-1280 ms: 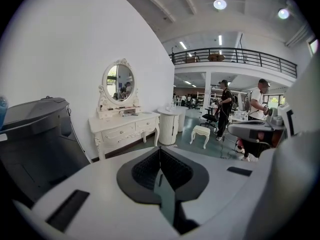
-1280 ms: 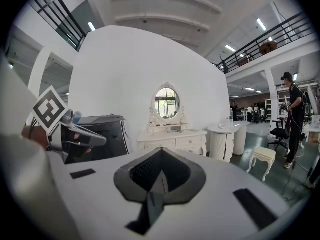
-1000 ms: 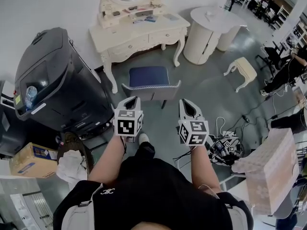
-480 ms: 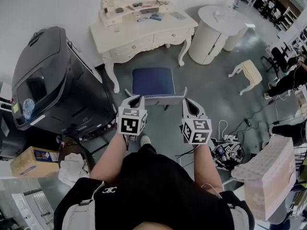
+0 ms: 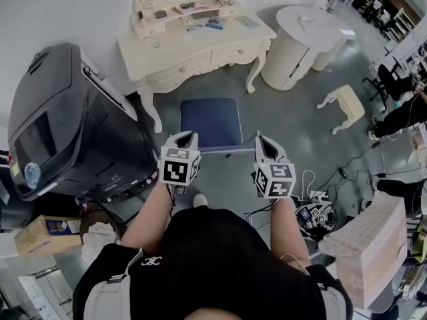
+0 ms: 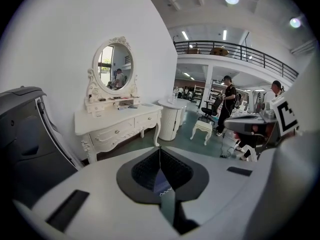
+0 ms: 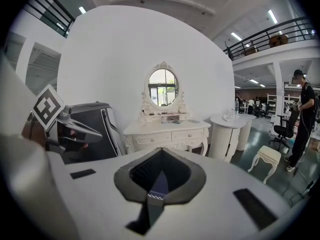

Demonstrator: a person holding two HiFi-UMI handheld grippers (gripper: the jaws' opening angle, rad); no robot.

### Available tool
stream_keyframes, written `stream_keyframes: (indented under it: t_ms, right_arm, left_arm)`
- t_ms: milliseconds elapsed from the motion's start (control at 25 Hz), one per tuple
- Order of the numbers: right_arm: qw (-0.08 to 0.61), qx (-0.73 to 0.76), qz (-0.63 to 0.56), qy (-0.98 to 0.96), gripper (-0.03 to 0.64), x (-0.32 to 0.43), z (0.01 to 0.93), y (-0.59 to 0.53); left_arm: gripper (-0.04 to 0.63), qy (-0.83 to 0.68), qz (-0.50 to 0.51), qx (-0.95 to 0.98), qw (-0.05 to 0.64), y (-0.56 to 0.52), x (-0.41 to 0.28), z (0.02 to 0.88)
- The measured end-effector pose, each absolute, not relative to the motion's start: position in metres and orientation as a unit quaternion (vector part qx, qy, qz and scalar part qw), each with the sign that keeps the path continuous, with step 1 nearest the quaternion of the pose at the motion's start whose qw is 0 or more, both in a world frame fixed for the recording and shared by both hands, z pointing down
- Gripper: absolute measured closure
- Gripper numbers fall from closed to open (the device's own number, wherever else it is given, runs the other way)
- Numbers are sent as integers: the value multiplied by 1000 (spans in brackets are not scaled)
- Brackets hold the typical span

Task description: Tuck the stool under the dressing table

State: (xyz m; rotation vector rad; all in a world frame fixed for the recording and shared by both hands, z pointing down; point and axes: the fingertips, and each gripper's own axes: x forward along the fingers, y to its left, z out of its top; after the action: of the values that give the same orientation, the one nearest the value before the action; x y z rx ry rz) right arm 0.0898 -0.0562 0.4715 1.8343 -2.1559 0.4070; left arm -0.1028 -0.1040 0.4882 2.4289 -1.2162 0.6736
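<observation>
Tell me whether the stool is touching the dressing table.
Apart. The head view shows bare floor between the stool and the dressing table, along its front and beside its legs.

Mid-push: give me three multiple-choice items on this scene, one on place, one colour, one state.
1. Where is the stool? A on the black machine; B on the floor before the dressing table; C beside the round white table.
2. Its seat colour? A red; B cream; C dark blue.
3. Jaws of left gripper and right gripper? A both shut; B both open; C only left open.
B: it stands right before the table. C: head view shows blue. A: each gripper view shows jaws together.
</observation>
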Motion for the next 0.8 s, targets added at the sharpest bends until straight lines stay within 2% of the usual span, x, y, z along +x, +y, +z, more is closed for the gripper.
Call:
stream_keyframes:
  t_ms: [240, 800]
  right_arm:
    - [156, 624, 154, -750, 609, 103, 492, -76]
    - [194, 536, 173, -803, 607, 129, 517, -86]
  left_arm:
    - [586, -414, 269, 855, 158, -126, -97, 504]
    - [586, -400, 287, 850, 188, -115, -82, 525]
